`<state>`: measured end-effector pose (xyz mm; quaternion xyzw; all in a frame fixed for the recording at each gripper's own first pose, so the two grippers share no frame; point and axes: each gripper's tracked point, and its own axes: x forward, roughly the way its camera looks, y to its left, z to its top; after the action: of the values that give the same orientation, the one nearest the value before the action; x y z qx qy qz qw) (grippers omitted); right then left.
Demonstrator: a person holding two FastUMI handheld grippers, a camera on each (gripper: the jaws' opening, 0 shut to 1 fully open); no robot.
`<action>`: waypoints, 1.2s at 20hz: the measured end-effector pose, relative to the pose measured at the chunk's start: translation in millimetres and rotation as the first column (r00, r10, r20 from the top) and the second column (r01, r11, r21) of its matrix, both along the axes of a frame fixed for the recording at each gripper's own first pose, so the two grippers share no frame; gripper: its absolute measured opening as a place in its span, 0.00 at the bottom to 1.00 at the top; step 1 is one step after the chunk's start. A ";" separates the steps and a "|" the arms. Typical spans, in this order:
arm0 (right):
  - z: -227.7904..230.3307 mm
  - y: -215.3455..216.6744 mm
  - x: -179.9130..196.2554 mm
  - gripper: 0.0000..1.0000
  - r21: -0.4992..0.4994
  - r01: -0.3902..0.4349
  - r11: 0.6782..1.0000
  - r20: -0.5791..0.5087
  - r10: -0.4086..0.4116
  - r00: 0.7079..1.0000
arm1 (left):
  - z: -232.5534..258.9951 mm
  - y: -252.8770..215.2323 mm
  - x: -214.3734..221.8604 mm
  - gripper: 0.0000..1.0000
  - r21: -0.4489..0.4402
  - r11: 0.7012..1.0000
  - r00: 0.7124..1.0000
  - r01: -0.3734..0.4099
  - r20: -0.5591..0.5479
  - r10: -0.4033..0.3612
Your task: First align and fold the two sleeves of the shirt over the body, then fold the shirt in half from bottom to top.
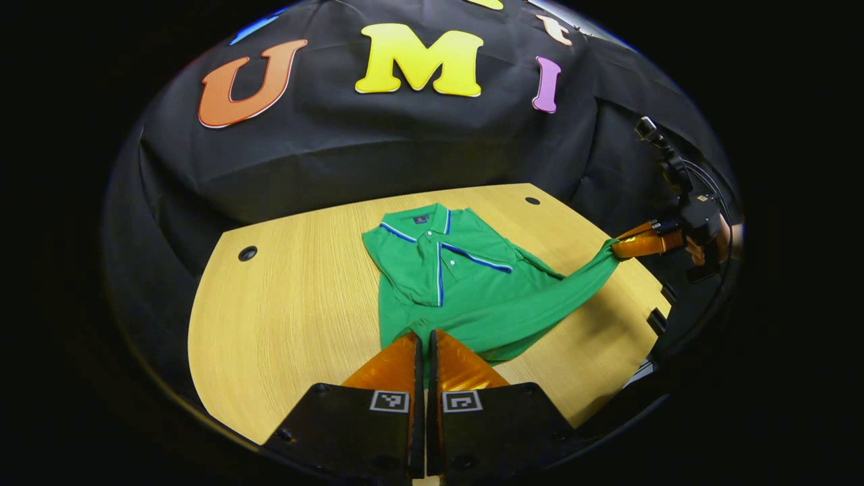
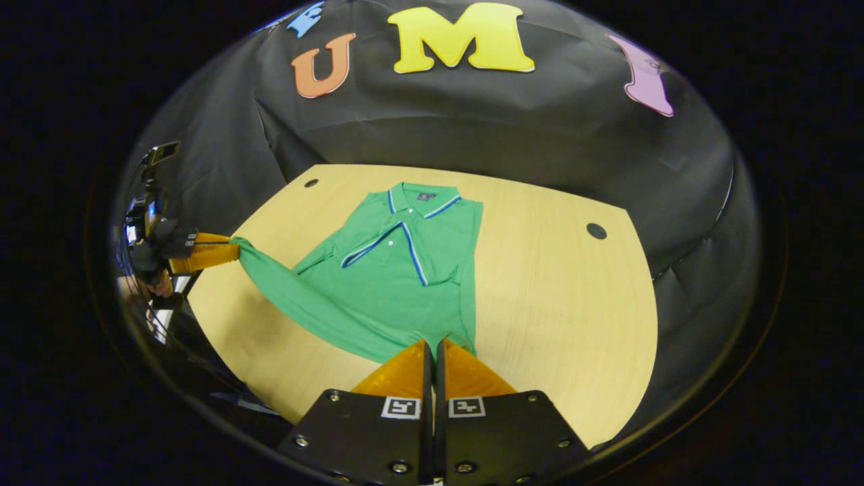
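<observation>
Two grippers, both pinching green cloth. Green shirt (image 1: 466,290) lies flat at the middle of the table (image 1: 290,304), collar toward the table's far edge, one striped cuff folded across the chest. Sleeve (image 1: 574,283) stretches out toward the table's side edge. In the left gripper view, the right gripper (image 1: 617,248) is clamped on the sleeve end there. In the right gripper view, the left gripper (image 2: 236,251) likewise nips the sleeve end, jaws pressed together.
</observation>
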<state>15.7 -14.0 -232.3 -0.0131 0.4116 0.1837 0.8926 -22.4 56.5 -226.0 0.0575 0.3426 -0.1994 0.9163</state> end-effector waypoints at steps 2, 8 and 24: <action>9.3 1.0 15.0 0.01 0.009 0.009 1.000 0.017 -0.009 1.000 | 7.7 1.7 14.7 0.04 0.009 1.000 1.000 0.006 0.018 -0.006; 24.3 2.3 50.8 0.01 -0.011 0.002 1.000 0.057 -0.002 0.998 | 26.5 2.7 57.1 0.04 -0.016 1.000 0.998 -0.009 0.059 0.009; 32.9 14.6 176.7 0.01 0.019 0.050 0.999 0.118 -0.052 0.992 | 30.3 16.3 175.3 0.04 -0.066 0.994 0.988 -0.082 0.126 0.090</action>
<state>192.4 0.6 -199.3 -0.0064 0.3566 0.1628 0.9199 152.9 72.9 -195.6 0.0276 0.2789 -0.1660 0.9455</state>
